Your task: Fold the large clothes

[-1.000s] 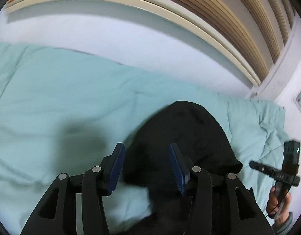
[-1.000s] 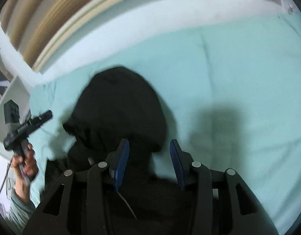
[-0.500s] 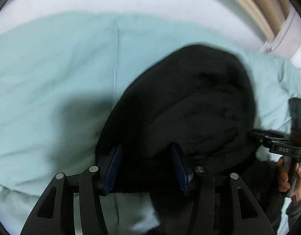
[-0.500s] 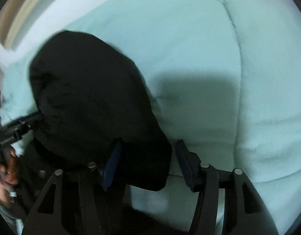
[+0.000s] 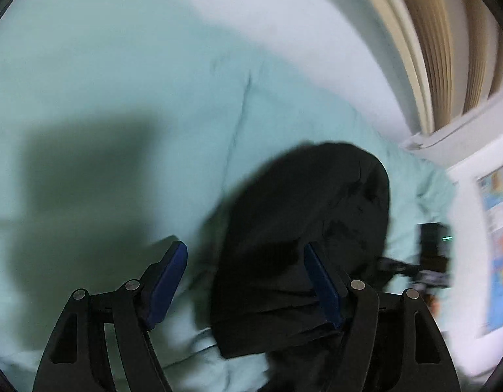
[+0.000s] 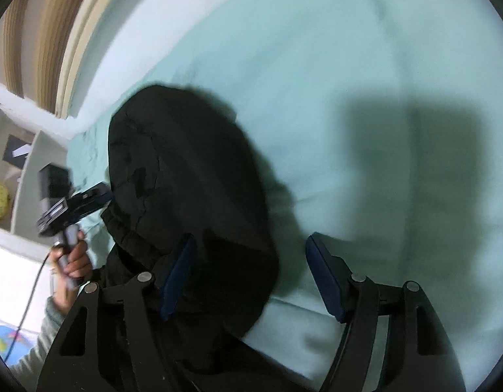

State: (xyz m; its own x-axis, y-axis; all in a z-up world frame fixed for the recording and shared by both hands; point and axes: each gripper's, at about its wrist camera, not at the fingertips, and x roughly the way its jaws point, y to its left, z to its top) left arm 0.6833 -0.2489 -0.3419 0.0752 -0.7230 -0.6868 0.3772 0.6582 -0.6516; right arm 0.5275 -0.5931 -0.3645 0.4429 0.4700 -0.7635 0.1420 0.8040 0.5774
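Note:
A black hooded garment [image 5: 303, 228] lies on a pale green duvet [image 5: 120, 98]; its hood points away from me. My left gripper [image 5: 248, 281] is open above the hood's left edge, holding nothing. In the right wrist view the same garment [image 6: 192, 202] lies at lower left. My right gripper [image 6: 251, 277] is open over the hood's right edge, holding nothing. The left gripper [image 6: 88, 199] also shows there, held in a hand at the left. The garment's body is hidden below both views.
A wood-slatted headboard [image 5: 447, 49] and white wall border the far side of the bed. A white shelf [image 6: 19, 150] with a yellow object stands at the left. A colourful poster [image 5: 496, 245] hangs on the right wall.
Both grippers have pulled back from the hood and their jaws have opened wider. The hood lies flatter on the duvet. Both views are blurred by motion.

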